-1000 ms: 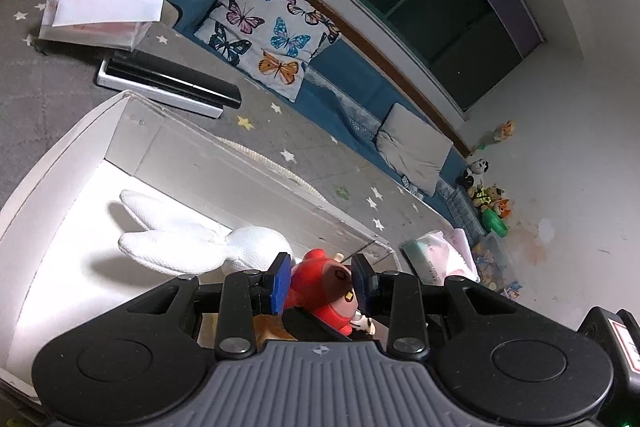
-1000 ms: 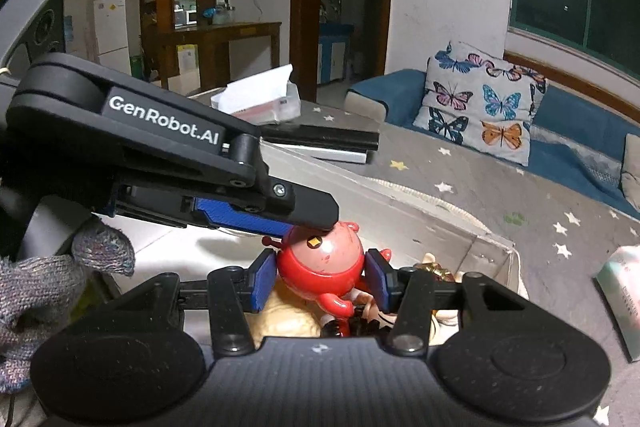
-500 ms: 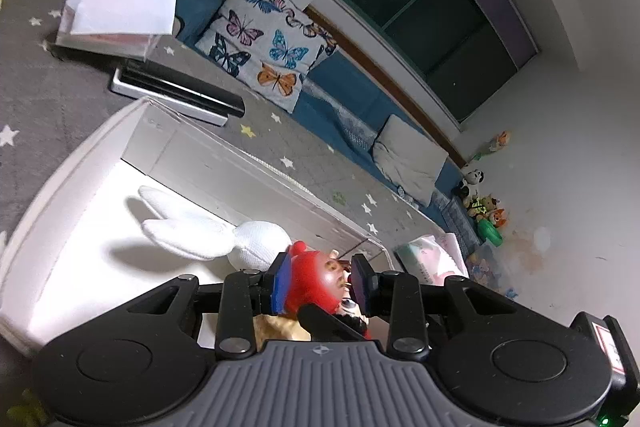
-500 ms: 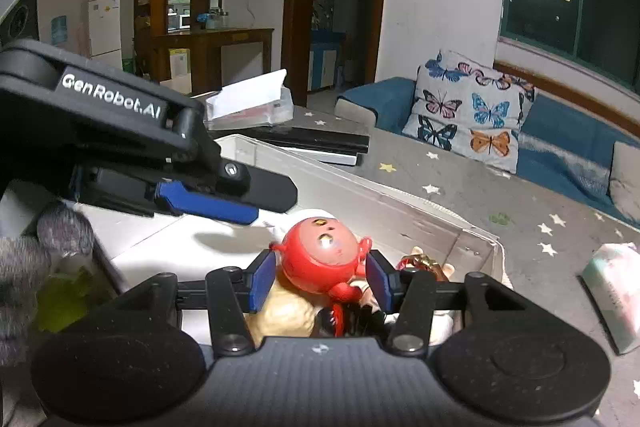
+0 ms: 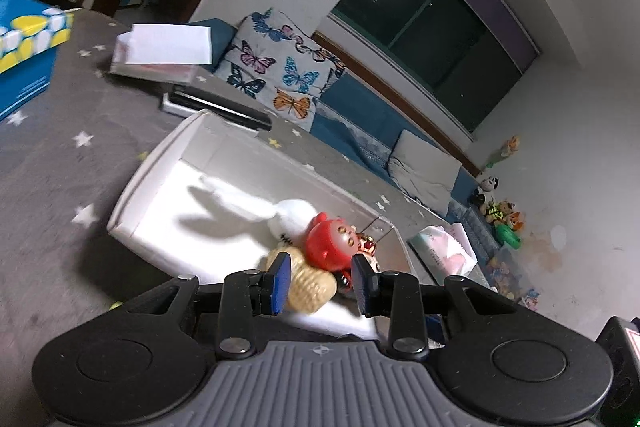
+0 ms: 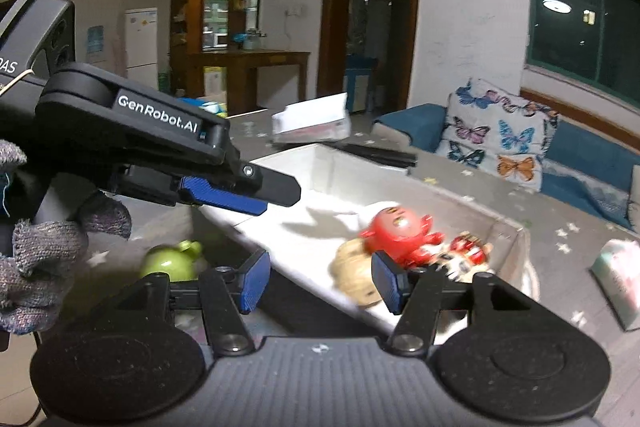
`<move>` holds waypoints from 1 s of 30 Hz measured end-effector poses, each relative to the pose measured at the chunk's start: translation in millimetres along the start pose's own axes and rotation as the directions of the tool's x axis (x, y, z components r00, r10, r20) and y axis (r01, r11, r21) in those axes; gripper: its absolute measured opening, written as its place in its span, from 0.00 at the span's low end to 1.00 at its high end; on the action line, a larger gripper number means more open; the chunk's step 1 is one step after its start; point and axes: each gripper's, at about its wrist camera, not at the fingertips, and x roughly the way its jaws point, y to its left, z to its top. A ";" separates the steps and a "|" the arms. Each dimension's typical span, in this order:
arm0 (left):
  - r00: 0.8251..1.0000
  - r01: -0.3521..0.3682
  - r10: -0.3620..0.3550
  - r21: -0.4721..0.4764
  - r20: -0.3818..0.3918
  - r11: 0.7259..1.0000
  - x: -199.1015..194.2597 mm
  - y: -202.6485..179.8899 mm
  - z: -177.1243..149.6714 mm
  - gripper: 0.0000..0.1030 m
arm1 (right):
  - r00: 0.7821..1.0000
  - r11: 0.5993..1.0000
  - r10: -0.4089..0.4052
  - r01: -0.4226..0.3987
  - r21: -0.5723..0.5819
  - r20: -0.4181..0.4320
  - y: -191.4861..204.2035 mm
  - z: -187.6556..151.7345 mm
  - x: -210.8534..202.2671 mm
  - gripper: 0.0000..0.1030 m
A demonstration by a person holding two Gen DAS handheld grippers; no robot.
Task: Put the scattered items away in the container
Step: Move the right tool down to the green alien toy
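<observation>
Two hand-held grippers empty | right hand-held gripper (image 6: pixel 318 285) opening, left (image 5: pixel 320 281) apart | red toy (image 6: pixel 396 233) beyond, in box (image 6: pixel 400 179)

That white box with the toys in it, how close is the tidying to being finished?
Partly done. The white box already holds a white bunny, a red doll and a tan toy. Nothing is in hand: the right gripper has its jaws opening with nothing between them, and the left gripper is open. A green toy outside the box is left.

Your round-headed figure (image 5: pixel 335 235) lies in the box (image 5: pixel 148 167), atop the woven toy (image 5: pixel 310 285), before the plush rabbit (image 5: pixel 256 205).
</observation>
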 end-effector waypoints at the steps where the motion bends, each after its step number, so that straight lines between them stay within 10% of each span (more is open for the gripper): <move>1: 1.000 -0.008 0.008 -0.001 0.003 1.000 -4.4 2.0 -2.7 0.34 | 1.000 1.000 0.010 -0.010 0.000 -0.005 3.6 -2.4 -1.1 0.56; 30: 0.987 -0.152 0.158 -0.135 0.032 0.979 -72.5 71.0 -30.6 0.34 | 0.983 0.983 0.165 -0.171 -0.073 -0.078 64.5 -16.5 13.7 0.64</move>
